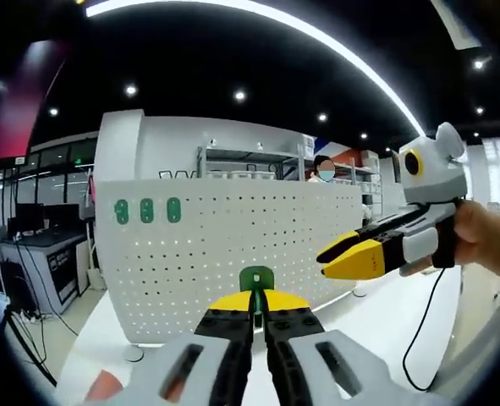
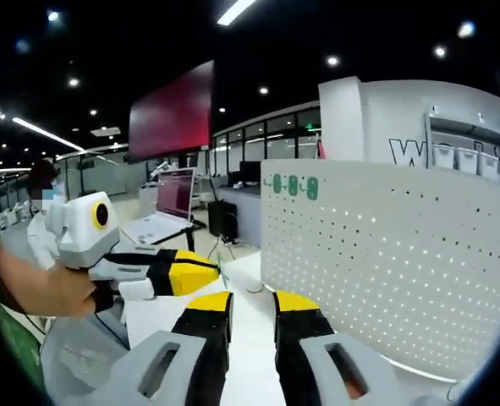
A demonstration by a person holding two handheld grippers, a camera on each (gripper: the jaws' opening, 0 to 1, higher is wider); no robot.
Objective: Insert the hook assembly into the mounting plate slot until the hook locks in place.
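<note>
Left gripper [image 1: 256, 311] fingers clamp the green hook [image 1: 256, 279], held up facing the perforated mounting plate [image 1: 233, 245] standing on the desk [image 1: 385, 313], ready for insertion; right gripper [image 2: 252, 315] fingers apart, empty, waiting alongside

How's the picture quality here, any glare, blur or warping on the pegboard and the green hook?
Left gripper view: sharp; the green hook in the left gripper reads clearly, fisheye bows the pegboard and ceiling light strip; lit holes glow. Right gripper view: the pegboard is evenly lit, its edges curved; the left gripper is slightly soft; the right gripper is open and empty.
</note>
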